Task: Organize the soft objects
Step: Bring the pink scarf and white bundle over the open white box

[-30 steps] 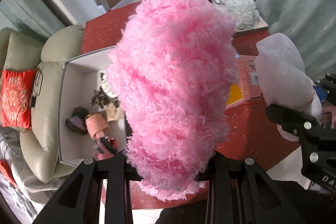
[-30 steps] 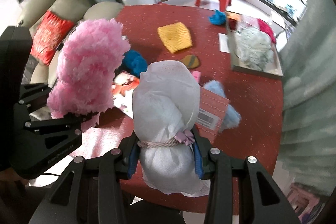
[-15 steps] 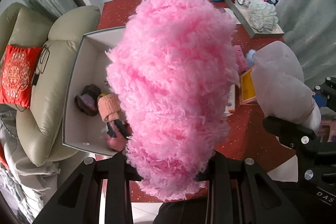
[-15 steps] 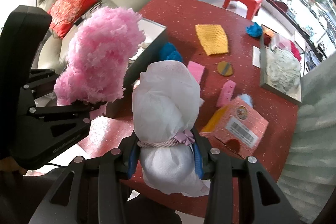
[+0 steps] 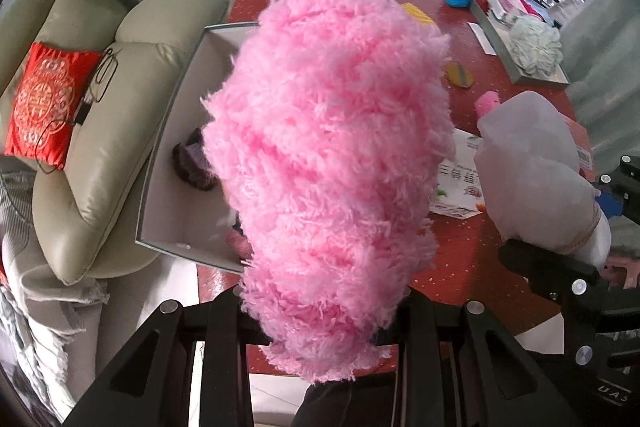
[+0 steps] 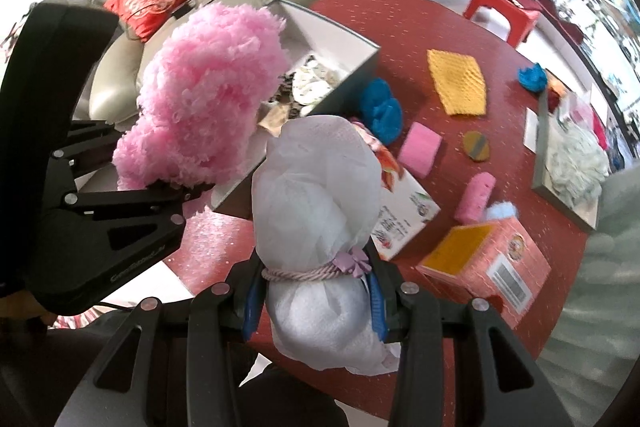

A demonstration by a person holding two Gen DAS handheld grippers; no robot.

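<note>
My left gripper (image 5: 320, 311) is shut on a big fluffy pink plush (image 5: 332, 163), which also shows in the right wrist view (image 6: 208, 107). It hangs over the near end of an open white box (image 5: 176, 131) that holds several soft things. My right gripper (image 6: 316, 291) is shut on a white fabric bundle (image 6: 316, 195) tied with a pink cord, held above the red table (image 6: 400, 11), right of the box (image 6: 340, 39). The bundle also shows in the left wrist view (image 5: 532, 179).
On the table lie a yellow knit cloth (image 6: 458, 81), blue fluffy items (image 6: 382, 109), pink sponges (image 6: 420, 149), an orange carton (image 6: 488, 267), a printed flat box (image 6: 404, 215) and a grey tray (image 6: 568, 155) with a pale green cloth. A beige sofa (image 5: 92, 131) stands left.
Both grippers have moved together with their loads, so the white box and the table now sit more centrally below them. The pink plush now hangs over the box's near end.
</note>
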